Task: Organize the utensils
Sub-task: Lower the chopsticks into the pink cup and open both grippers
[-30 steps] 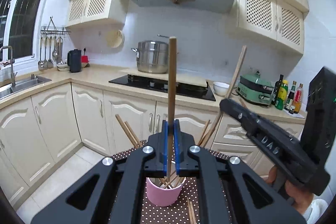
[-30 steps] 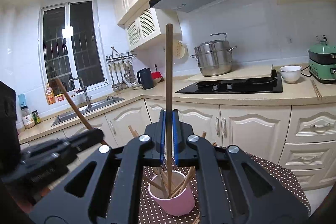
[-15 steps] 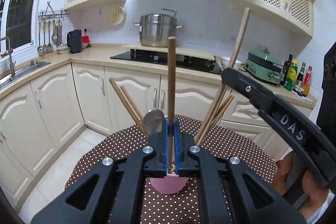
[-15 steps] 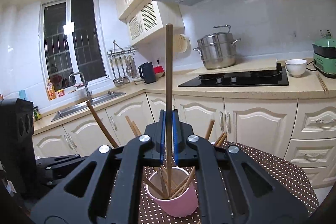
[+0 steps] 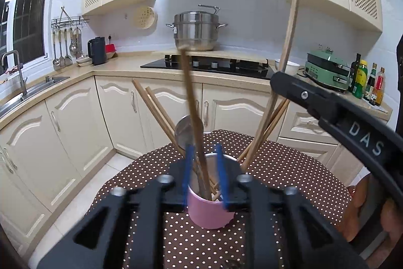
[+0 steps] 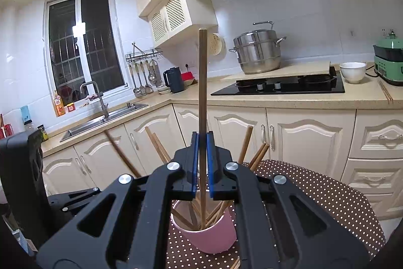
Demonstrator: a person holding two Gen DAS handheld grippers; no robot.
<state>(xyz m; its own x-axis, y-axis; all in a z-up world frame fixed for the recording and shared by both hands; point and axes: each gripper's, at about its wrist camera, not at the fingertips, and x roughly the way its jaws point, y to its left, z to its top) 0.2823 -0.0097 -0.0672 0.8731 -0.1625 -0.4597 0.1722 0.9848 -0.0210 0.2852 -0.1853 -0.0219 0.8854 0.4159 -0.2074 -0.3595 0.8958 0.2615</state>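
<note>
Over a pink cup (image 5: 210,208) on the polka-dot tabletop (image 5: 289,168), the left gripper (image 5: 204,174), jaws just parted, lets its chopstick (image 5: 192,112) tip in, while the right gripper (image 6: 202,165) pinches another chopstick (image 6: 202,82) upright, its tip already inside.

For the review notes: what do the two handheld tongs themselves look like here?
Both are matte black plastic with triangular cut-outs and round silver screw heads. The left tongs and right tongs each have blue pads lining the fingers. White lettering "DAS" marks the right tongs' side in the left wrist view. No cables or sleeves are visible.
</note>
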